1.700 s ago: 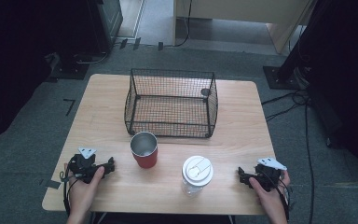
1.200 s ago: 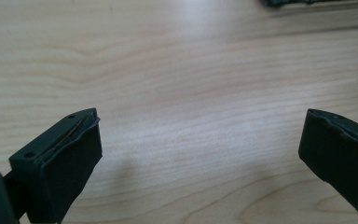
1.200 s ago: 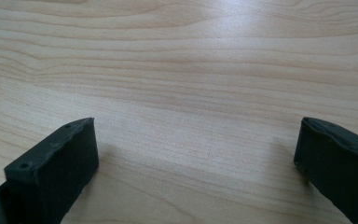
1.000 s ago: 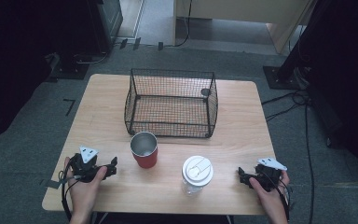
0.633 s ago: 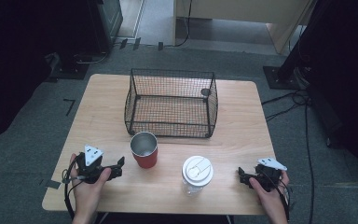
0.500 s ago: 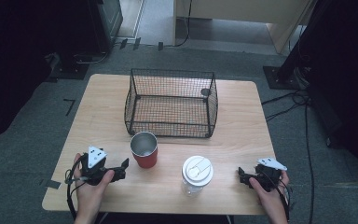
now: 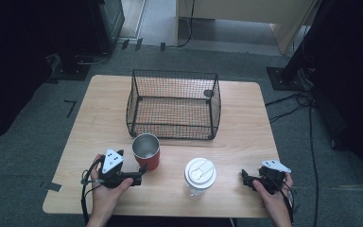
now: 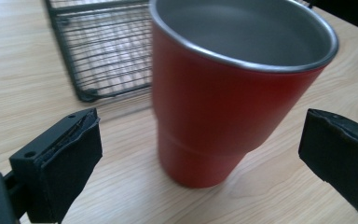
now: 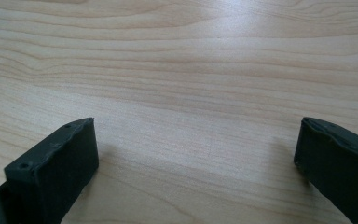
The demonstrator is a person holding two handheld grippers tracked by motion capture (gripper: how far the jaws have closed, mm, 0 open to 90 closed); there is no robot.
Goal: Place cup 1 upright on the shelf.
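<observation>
Reaching: the left gripper (image 7: 139, 174) is held with its jaws spread wide, nothing yet clasped.
Cup position: a red metal cup (image 8: 228, 88) is seen upright between the jaws, just ahead of them, not touched.
Handling: the cup is judged rigid, fairly light, smooth and possibly slippery; the lower wall is best taken from both sides.
Right gripper (image 7: 246, 178): jaws spread apart over bare table (image 9: 182, 60).
High view extras: a lidded clear cup (image 7: 199, 176) and wire basket (image 7: 174, 105) are shown beyond the tools.
</observation>
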